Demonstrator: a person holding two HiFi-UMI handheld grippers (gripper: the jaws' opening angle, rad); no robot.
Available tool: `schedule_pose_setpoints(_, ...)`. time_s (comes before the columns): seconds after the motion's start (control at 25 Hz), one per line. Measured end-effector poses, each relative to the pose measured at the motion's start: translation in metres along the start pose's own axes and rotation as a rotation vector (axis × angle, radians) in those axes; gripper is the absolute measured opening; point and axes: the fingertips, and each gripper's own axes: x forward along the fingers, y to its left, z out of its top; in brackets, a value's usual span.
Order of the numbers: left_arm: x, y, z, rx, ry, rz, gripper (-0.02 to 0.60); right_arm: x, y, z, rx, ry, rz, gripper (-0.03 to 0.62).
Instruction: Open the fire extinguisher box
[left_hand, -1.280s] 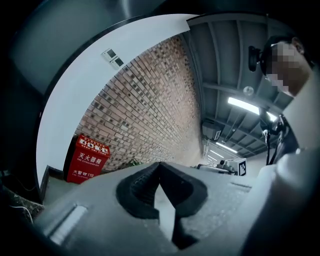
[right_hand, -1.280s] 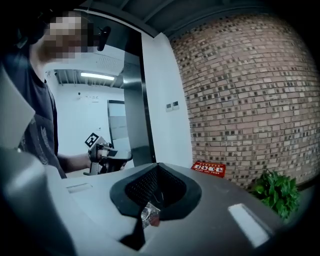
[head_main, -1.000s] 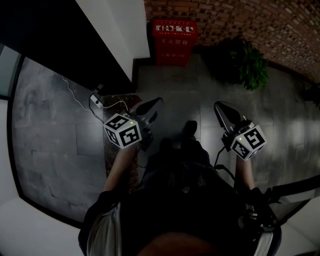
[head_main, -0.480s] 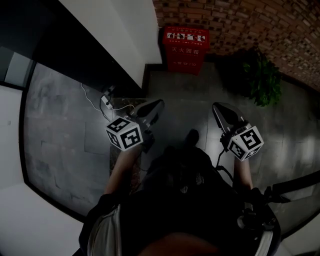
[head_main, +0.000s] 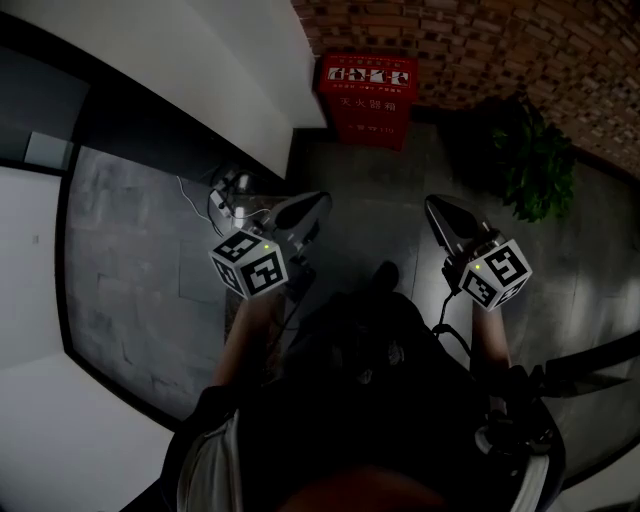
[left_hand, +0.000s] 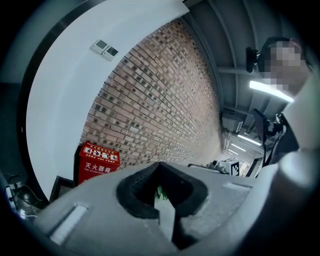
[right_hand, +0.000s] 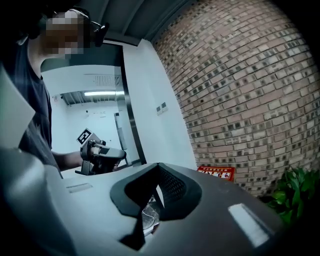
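Over the last second the person has walked a little closer to the fire extinguisher box (head_main: 368, 95). In the head view it has slid slightly lower and grown a touch, and the white wall (head_main: 250, 50) on the left takes up more of the picture. The power strip (head_main: 230, 195) with its cable on the floor (head_main: 130, 250) has drifted towards the left hand-held gripper (head_main: 300, 213).

The two tools have hardly changed their pose. Both are still carried out in front at about the same height, well apart from each other. The right hand-held gripper (head_main: 447, 217) points ahead, as the left one does.

Each gripper's own view shows its jaws brought together at the tips with nothing between them — both hands are empty.

The red box stands on the floor against the brick wall (head_main: 480, 40), just beside the white wall's corner, with a potted plant (head_main: 535, 150) to its right. It looks closed, and it is still well out of reach.

This seems to be the approach, not the opening — more walking is probably needed. After that, at least one pair of jaws would likely have to part before taking hold of the lid or door.
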Motion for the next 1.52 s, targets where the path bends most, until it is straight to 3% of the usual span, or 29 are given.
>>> schedule_pose_setpoints(0.24, 0.025, -0.01, 0.018, 0.019, -0.03, 0.083, 0.002, -0.004, -0.032, 0.005, 0.02, -0.003, 0.081, 0.002)
schedule_pose_setpoints(0.52, 0.044, -0.01, 0.018, 0.055, 0.008, 0.123, 0.002, -0.006, -0.059, 0.01, 0.047, -0.026, 0.109, 0.002)
schedule_pose_setpoints(1.08, 0.092, 0.015, 0.031, 0.131, 0.032, 0.024, 0.002, -0.001, -0.076, 0.012, 0.07, 0.0, 0.029, 0.002)
schedule_pose_setpoints(1.36, 0.095, 0.062, 0.055, 0.111, -0.008, -0.035, 0.002, 0.054, -0.07, 0.016, 0.027, 0.087, 0.055, 0.002)
schedule_pose_setpoints(1.52, 0.092, 0.106, 0.07, 0.103, 0.008, -0.005, 0.002, 0.102, -0.069, 0.031, -0.004, 0.119, 0.067, 0.002)
